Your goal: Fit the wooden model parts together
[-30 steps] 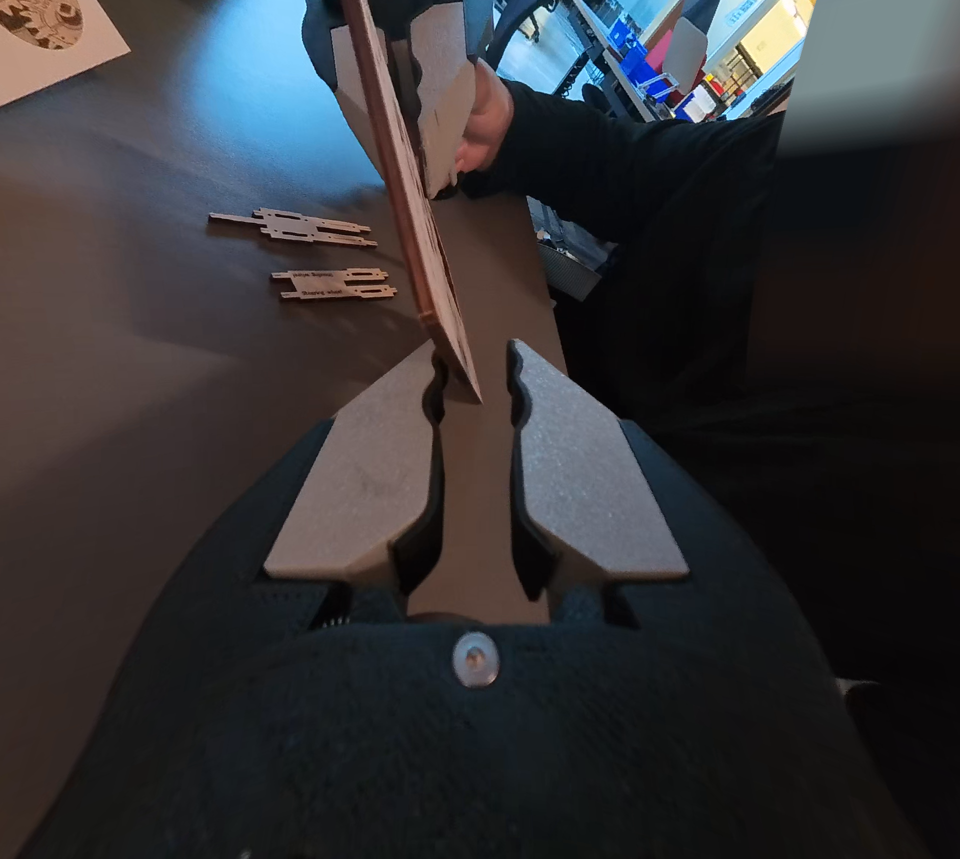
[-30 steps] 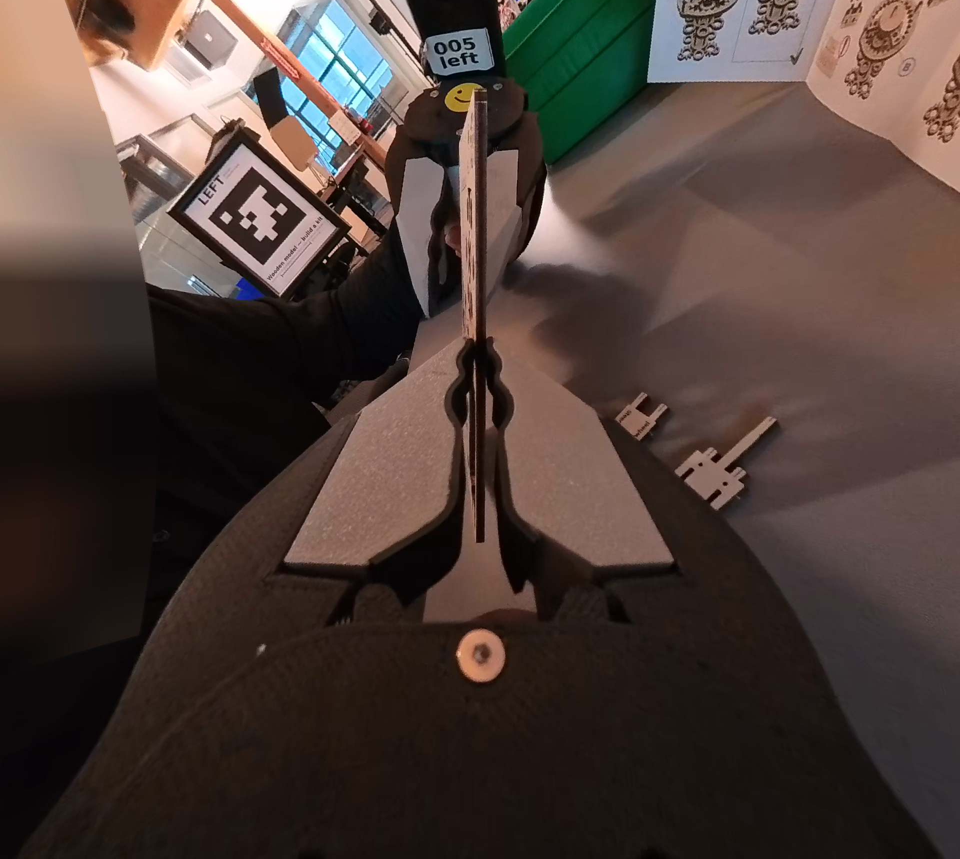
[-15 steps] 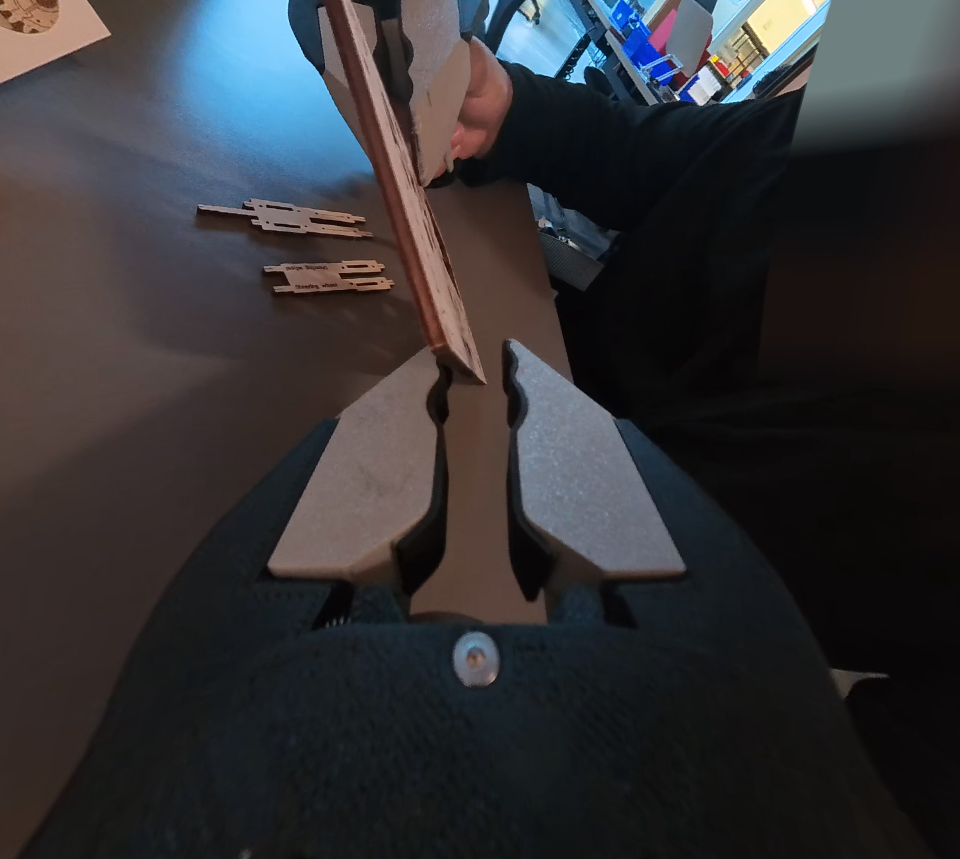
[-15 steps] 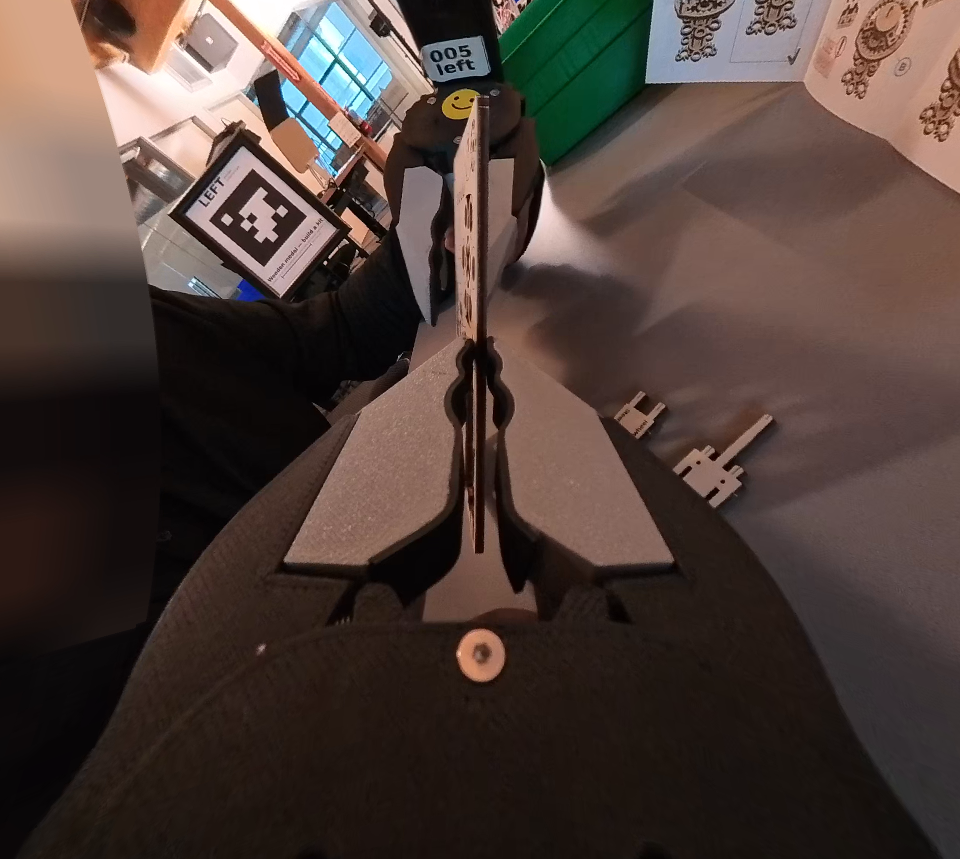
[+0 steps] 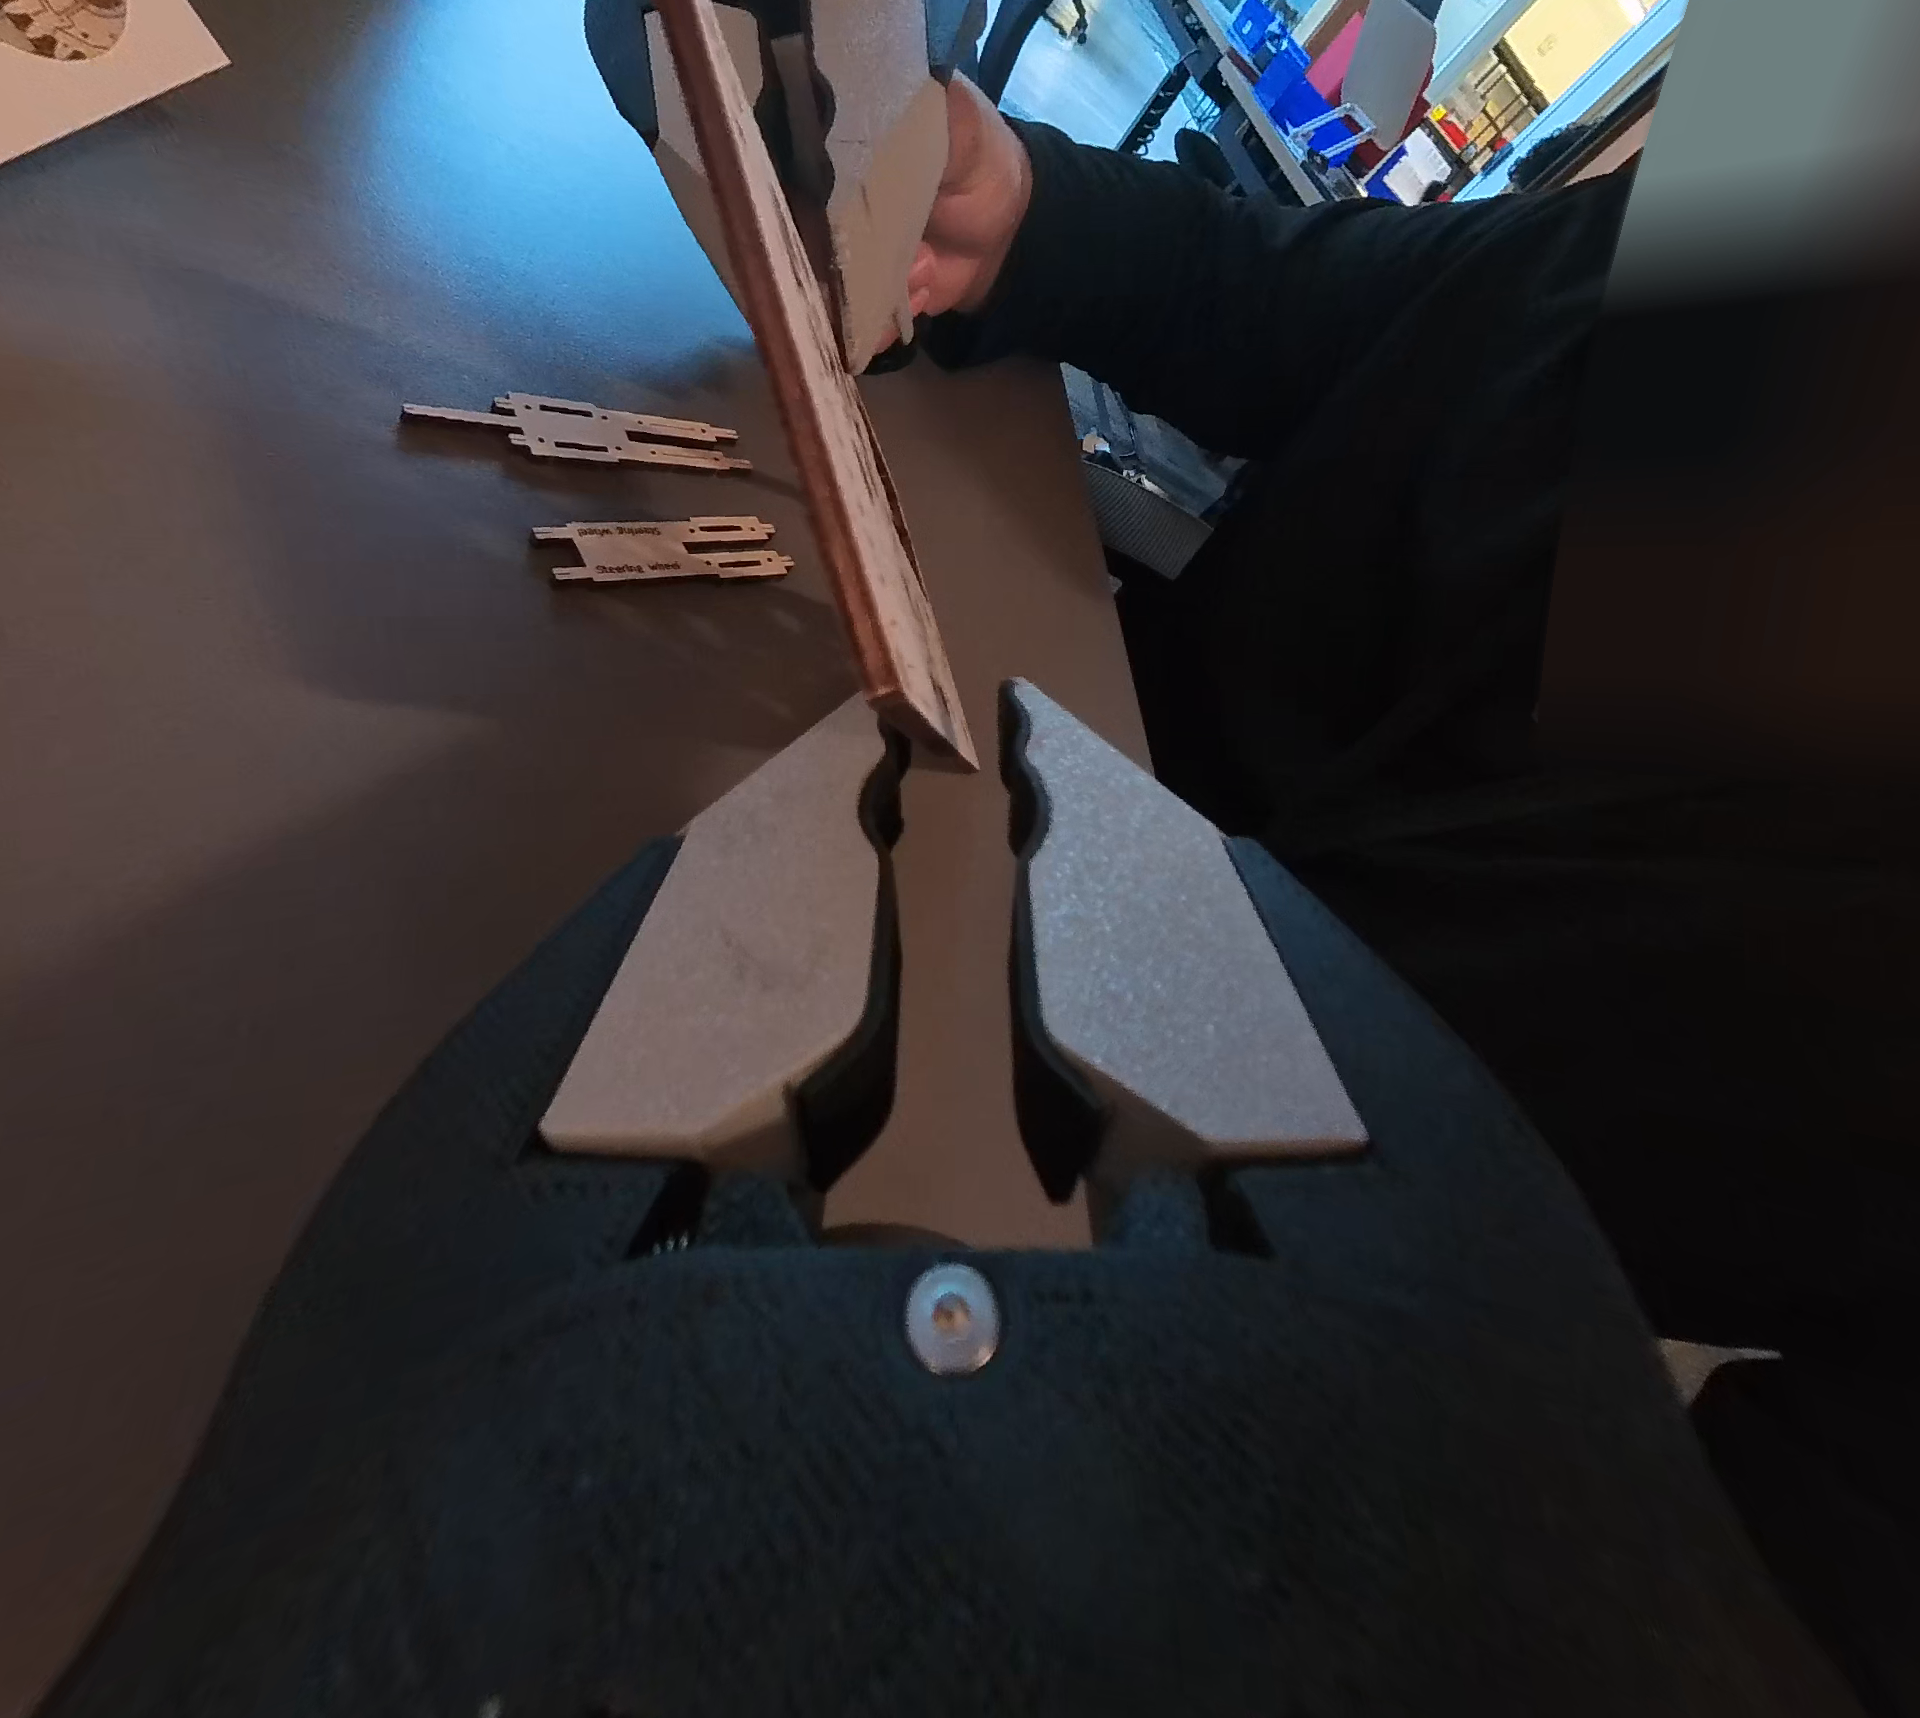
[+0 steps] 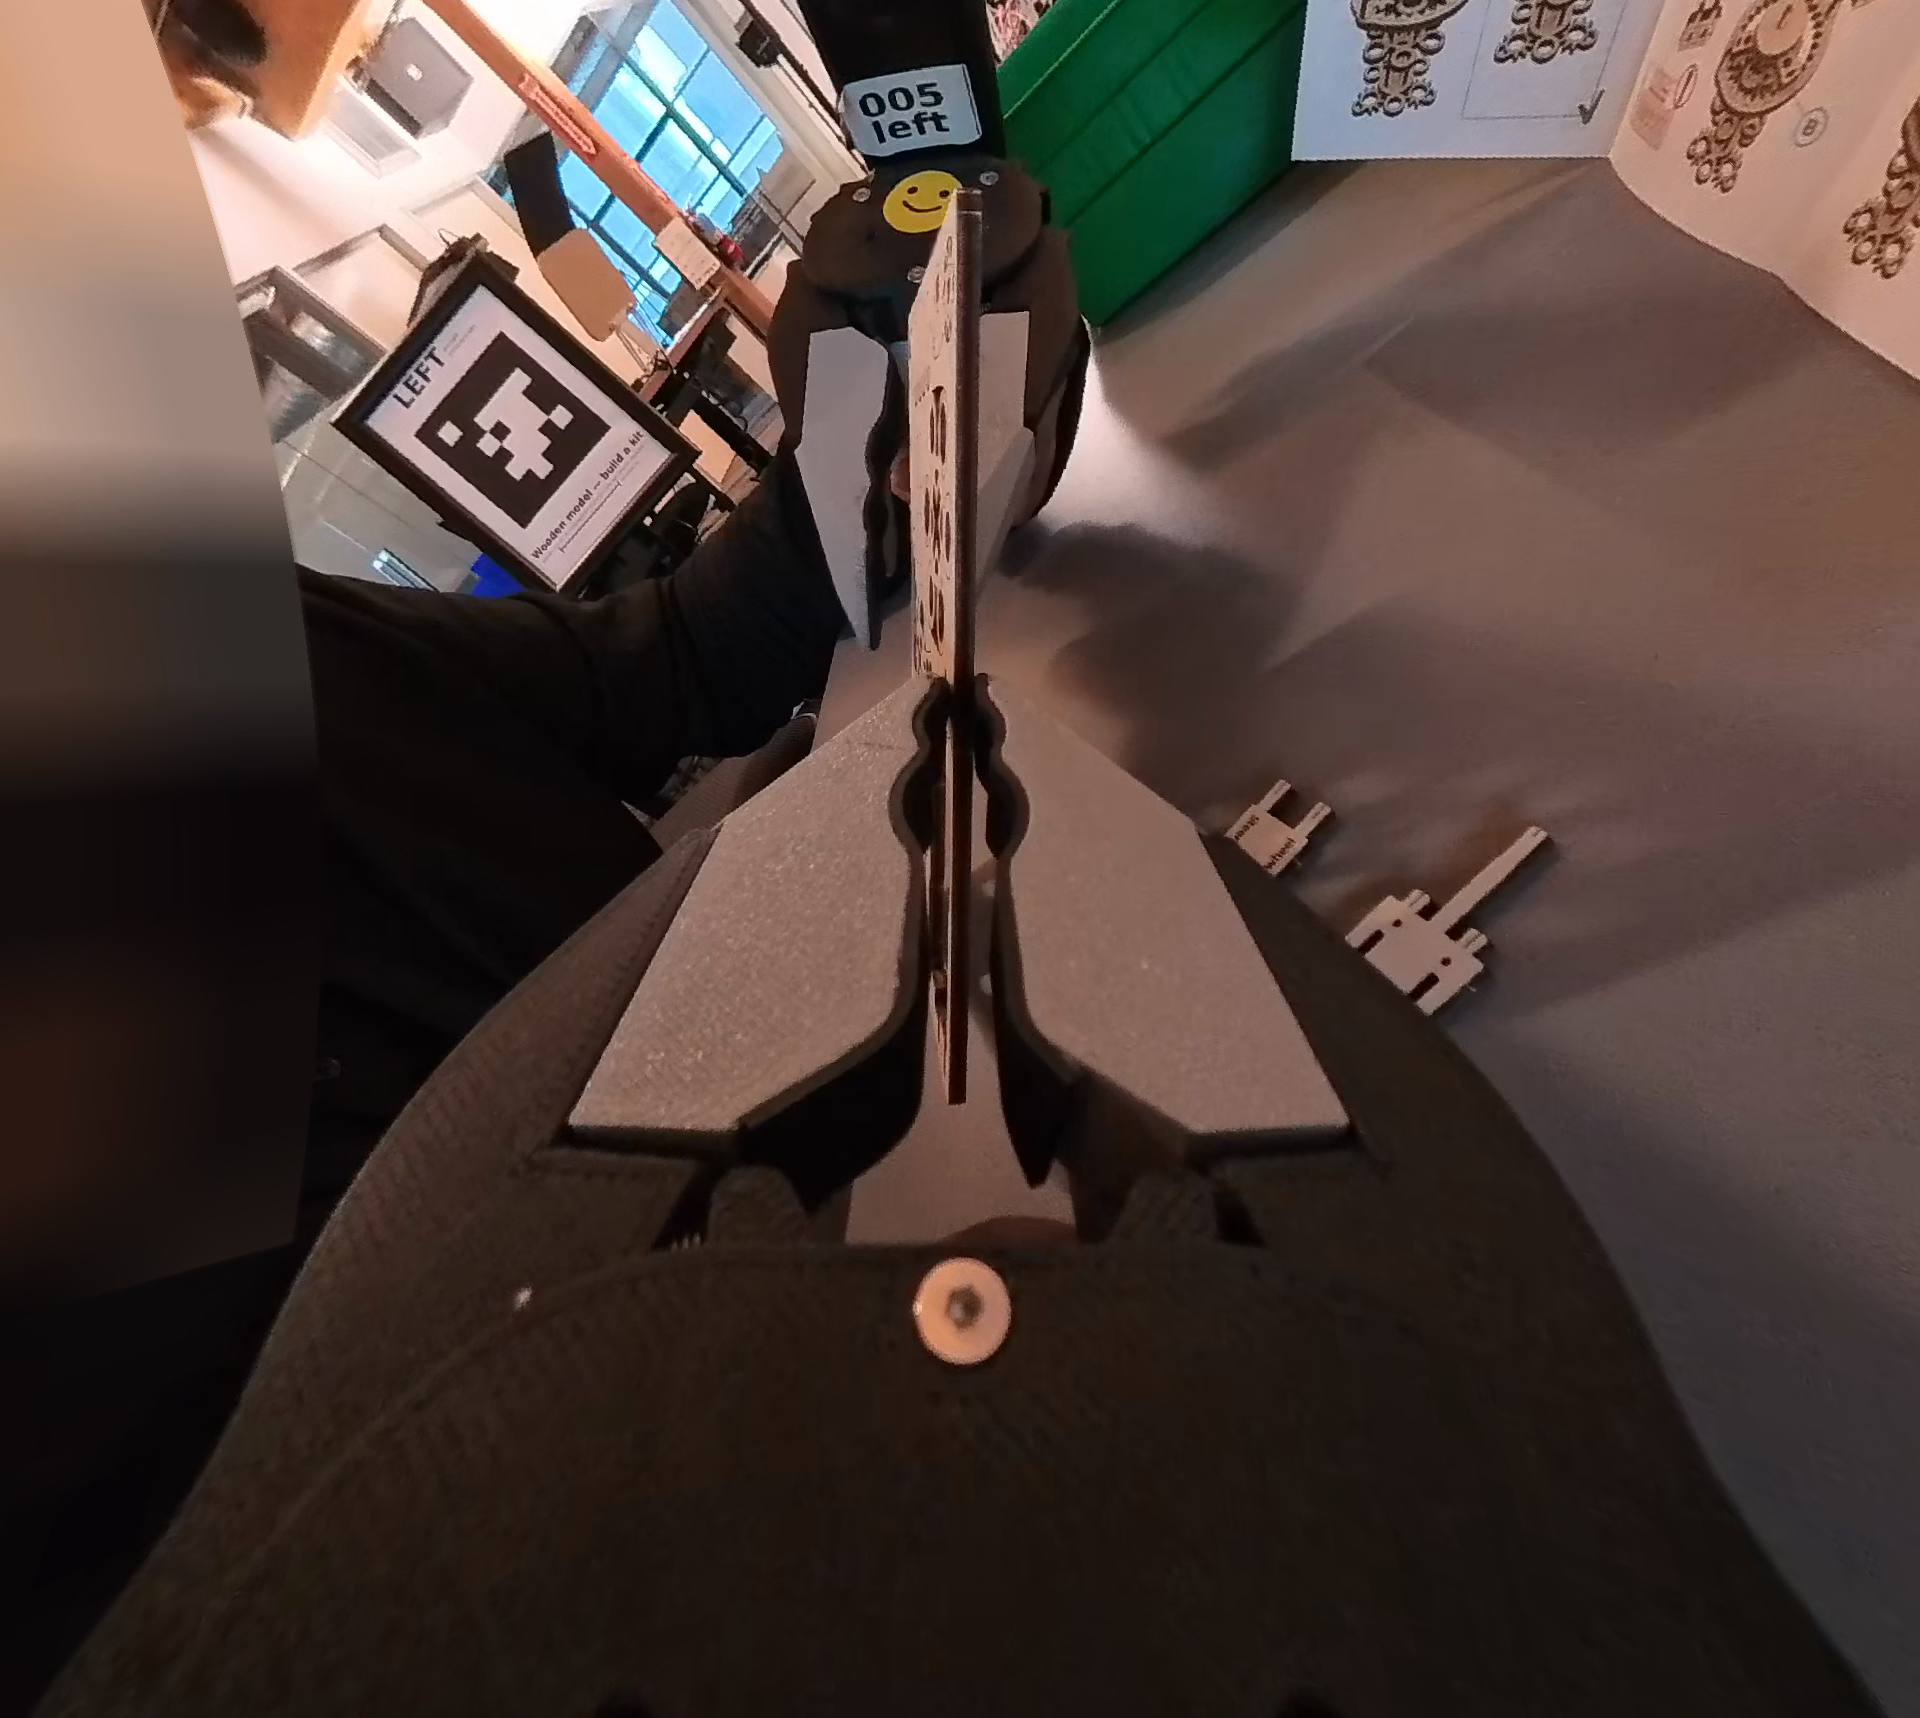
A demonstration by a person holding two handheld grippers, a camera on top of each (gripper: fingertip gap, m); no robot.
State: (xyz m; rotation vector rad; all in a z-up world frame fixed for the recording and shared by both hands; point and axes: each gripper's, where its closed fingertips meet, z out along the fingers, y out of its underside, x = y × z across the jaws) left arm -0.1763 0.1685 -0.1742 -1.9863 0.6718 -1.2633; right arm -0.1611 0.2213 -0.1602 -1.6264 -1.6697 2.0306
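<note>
At frame centre, the left tool (image 5: 948, 759) is open, its fingers flanking the lower corner of the wooden sheet (image 5: 821, 380), likely ready to take a second hold. Beyond, the right tool (image 6: 961, 718) grips the sheet edge-on above the bench (image 5: 260, 733). Loose wooden parts (image 5: 665, 548) lie centre-left. Since a second ago, the sheet's corner has risen slightly.

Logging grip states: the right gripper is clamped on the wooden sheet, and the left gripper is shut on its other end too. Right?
Not quite. The left wrist view shows the left gripper open, the wooden sheet end between its fingers. The right gripper is clamped on it.
</note>
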